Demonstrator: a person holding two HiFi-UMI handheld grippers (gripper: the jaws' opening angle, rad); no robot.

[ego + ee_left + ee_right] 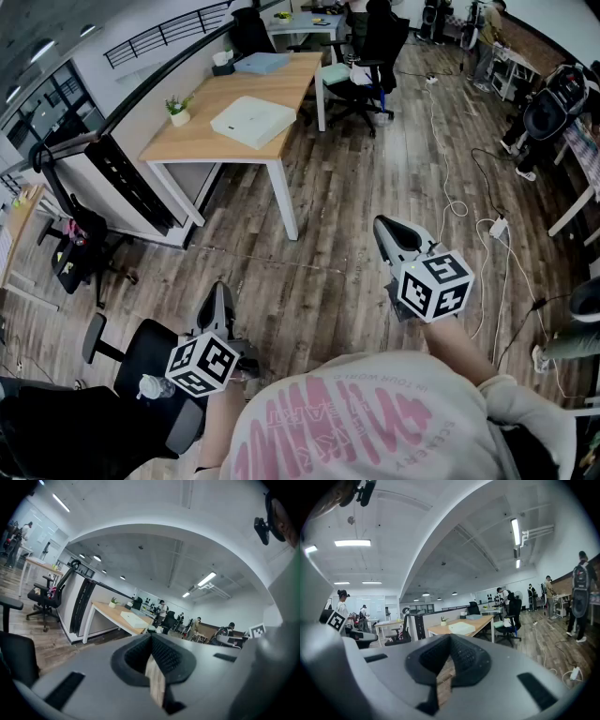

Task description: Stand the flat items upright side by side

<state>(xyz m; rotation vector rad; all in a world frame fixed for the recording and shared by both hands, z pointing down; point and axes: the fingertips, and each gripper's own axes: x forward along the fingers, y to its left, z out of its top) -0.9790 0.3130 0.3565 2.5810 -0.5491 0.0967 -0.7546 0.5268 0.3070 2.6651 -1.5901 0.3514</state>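
Observation:
A flat white box [251, 120] and a flat light-blue item [262, 63] lie on a wooden table [202, 120] well ahead of me. The white box also shows in the left gripper view [133, 618] and the right gripper view [461, 628]. My left gripper [217, 291] is held low at the lower left, over the floor and far from the table. My right gripper [386, 230] is held to the right, also over the floor. Both are shut with nothing between their jaws, as the left gripper view [151, 637] and the right gripper view [450, 639] show.
A small potted plant [177, 110] stands at the table's left edge. A black office chair [141, 361] is close by my left side, another [366, 56] past the table's far end. Cables and a power strip [497, 226] lie on the wood floor to the right. Grey partitions [122, 178] flank the table's left.

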